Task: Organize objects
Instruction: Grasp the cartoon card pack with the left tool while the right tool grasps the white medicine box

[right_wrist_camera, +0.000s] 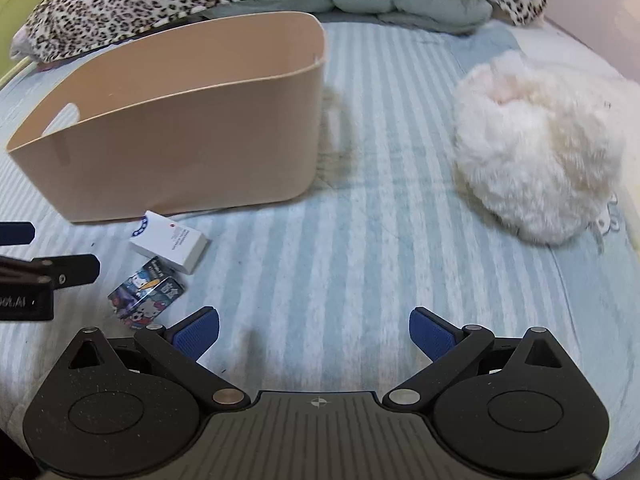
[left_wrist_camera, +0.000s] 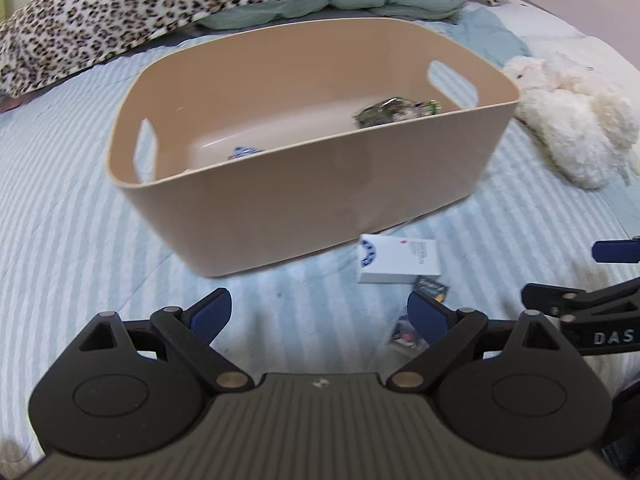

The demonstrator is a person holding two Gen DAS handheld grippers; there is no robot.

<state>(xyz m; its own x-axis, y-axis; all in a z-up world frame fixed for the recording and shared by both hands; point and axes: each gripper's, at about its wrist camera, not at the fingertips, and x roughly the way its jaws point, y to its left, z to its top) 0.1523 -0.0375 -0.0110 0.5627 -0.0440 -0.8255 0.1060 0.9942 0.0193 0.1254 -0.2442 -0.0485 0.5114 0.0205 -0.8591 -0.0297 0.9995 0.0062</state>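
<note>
Jaws spread wide and holding nothing, the left gripper [left_wrist_camera: 320, 314] and right gripper [right_wrist_camera: 314, 330] hover over a striped bed [right_wrist_camera: 360, 240], where a white box [right_wrist_camera: 170, 246] and cartoon-printed box [right_wrist_camera: 146, 296] lie just beside a tan bin [left_wrist_camera: 312, 192], a white plush toy [right_wrist_camera: 536, 144] well apart.

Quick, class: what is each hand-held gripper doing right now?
Left hand-held gripper: open, holding nothing.
Right hand-held gripper: open, holding nothing.
</note>
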